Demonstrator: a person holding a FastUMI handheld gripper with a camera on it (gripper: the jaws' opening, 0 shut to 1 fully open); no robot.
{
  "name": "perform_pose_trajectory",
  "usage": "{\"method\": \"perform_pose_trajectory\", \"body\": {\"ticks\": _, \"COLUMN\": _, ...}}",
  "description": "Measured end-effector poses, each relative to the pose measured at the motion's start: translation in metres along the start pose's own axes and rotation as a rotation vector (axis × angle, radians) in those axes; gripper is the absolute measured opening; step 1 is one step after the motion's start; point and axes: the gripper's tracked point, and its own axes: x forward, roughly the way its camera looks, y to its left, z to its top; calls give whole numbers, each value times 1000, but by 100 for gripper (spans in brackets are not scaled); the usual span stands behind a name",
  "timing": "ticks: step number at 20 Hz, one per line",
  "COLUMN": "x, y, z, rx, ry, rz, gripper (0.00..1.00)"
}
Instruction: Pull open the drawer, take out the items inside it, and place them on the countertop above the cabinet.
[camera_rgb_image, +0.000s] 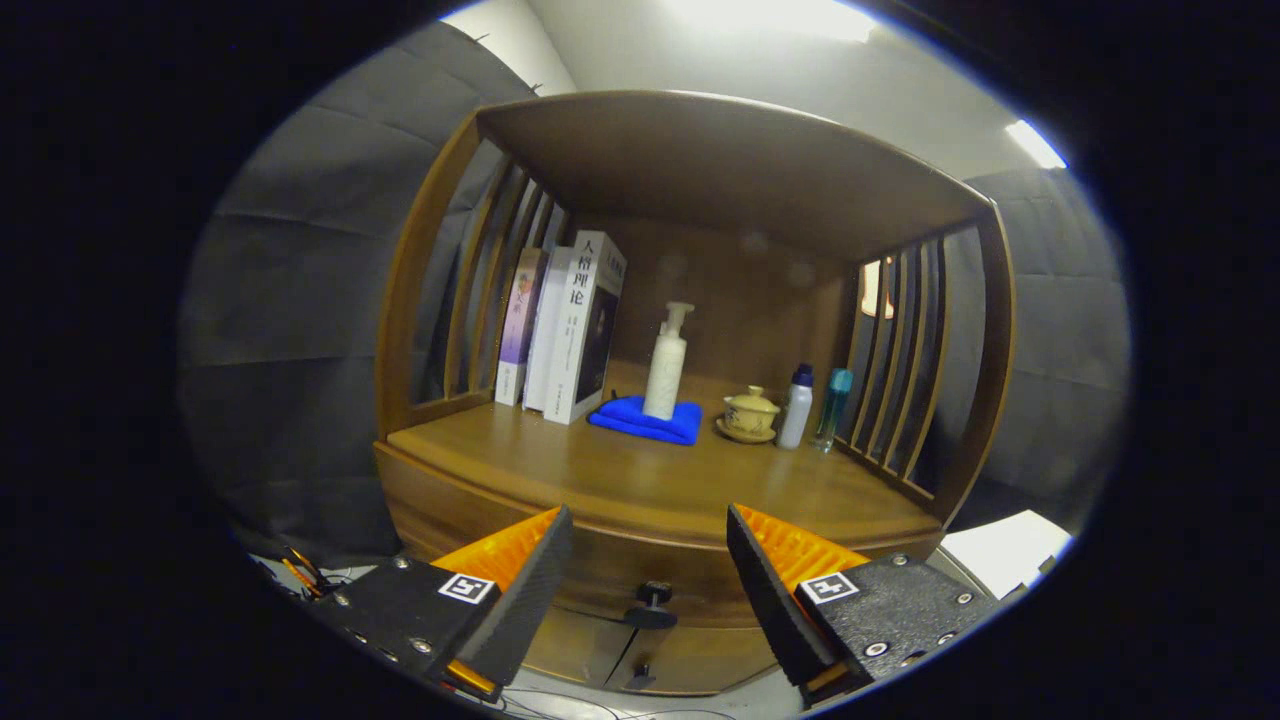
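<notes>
A wooden cabinet stands ahead of me, with its countertop (640, 475) under an upper shelf. Below the countertop's front edge runs the drawer front (610, 575), shut, with a small black knob (652, 600) on it. My gripper (648, 565) is open, its two black-padded fingers (530, 580) spread wide. The knob sits between the fingers, a little ahead of them, and nothing is held. The drawer's inside is hidden.
On the countertop stand three books (565, 325) at the left, a white pump bottle (667, 365) on a blue cloth (645, 420), a lidded yellow cup (750, 412), a white bottle (797, 405) and a teal one (832, 408). Cabinet doors with a second knob (640, 675) lie below the drawer.
</notes>
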Motion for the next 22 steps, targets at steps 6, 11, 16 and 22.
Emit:
{"method": "perform_pose_trajectory", "body": {"ticks": 6, "x": 11, "y": 19, "z": -58, "rx": 28, "ry": 60, "rz": 42, "gripper": 94}}
{"method": "perform_pose_trajectory", "body": {"ticks": 11, "x": 24, "y": 15, "z": -87, "rx": -29, "ry": 97, "rz": -19, "gripper": 87}}
{"method": "perform_pose_trajectory", "body": {"ticks": 16, "x": 35, "y": 12, "z": -102, "rx": -34, "ry": 119, "rz": -68, "gripper": 78}}
{"method": "perform_pose_trajectory", "body": {"ticks": 22, "x": 41, "y": 4, "z": -105, "rx": 42, "ry": 110, "rz": -86, "gripper": 50}}
